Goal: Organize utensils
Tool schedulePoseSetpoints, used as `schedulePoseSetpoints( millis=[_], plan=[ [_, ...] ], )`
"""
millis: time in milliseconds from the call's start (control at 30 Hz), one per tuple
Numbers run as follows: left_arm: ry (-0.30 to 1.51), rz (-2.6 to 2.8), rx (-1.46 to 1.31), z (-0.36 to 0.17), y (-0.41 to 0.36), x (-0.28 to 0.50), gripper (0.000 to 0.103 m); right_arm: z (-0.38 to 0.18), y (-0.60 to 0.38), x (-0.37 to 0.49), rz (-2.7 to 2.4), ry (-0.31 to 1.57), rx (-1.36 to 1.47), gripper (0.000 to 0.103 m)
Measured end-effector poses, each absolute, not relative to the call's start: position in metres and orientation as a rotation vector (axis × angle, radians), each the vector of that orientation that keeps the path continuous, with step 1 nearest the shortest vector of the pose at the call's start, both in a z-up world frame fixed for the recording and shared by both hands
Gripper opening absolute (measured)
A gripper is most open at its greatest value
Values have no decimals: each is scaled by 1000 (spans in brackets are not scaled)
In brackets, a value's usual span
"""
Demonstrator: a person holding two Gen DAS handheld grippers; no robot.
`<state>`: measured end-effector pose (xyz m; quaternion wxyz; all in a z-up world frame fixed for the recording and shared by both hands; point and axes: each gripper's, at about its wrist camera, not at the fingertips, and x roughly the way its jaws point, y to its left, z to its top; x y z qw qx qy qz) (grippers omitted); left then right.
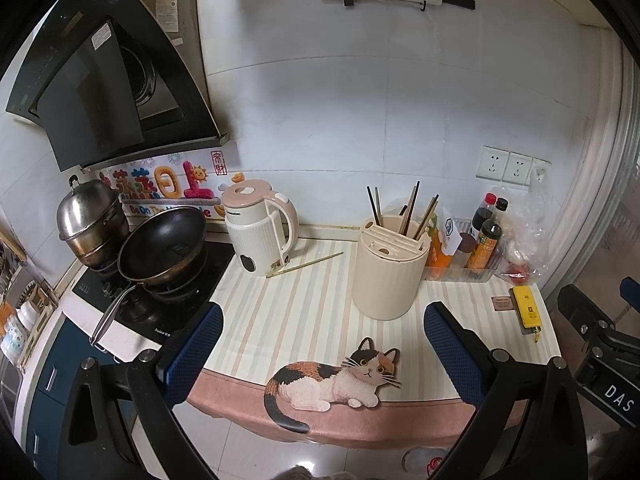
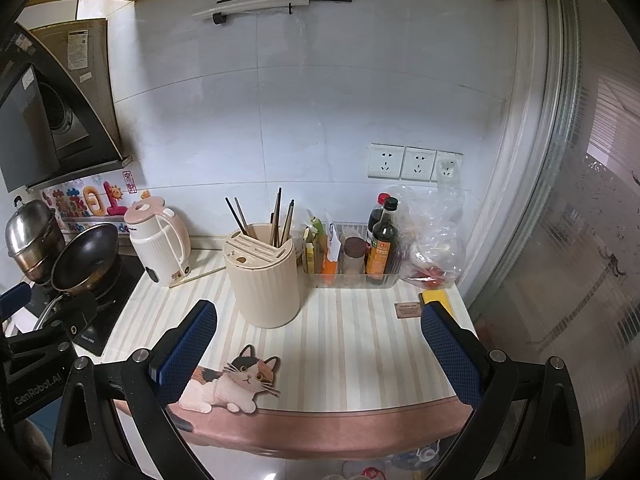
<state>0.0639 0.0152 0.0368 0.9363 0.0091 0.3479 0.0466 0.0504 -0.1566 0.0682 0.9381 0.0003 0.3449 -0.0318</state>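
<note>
Standing upright in the cream holder (image 1: 390,268) are most of the chopsticks (image 1: 412,212); one loose chopstick (image 1: 306,265) lies on the striped counter (image 1: 280,320) between kettle (image 1: 260,232) and holder. Left gripper (image 1: 320,356) and right gripper (image 2: 320,356) hover short of it, jaws spread wide, holding nothing.

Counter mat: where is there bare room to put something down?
Free: the striped mat between the kettle, the utensil holder and the cat picture. One chopstick lies there. Crowded: the back right, with bottles and a plastic bag.
</note>
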Motion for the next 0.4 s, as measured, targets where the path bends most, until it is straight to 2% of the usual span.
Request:
schedulePoseSetpoints(
  millis=[400],
  plan=[
    [709, 86, 0, 34, 12, 63, 103, 68, -155, 52, -65, 706, 0, 103]
  ],
)
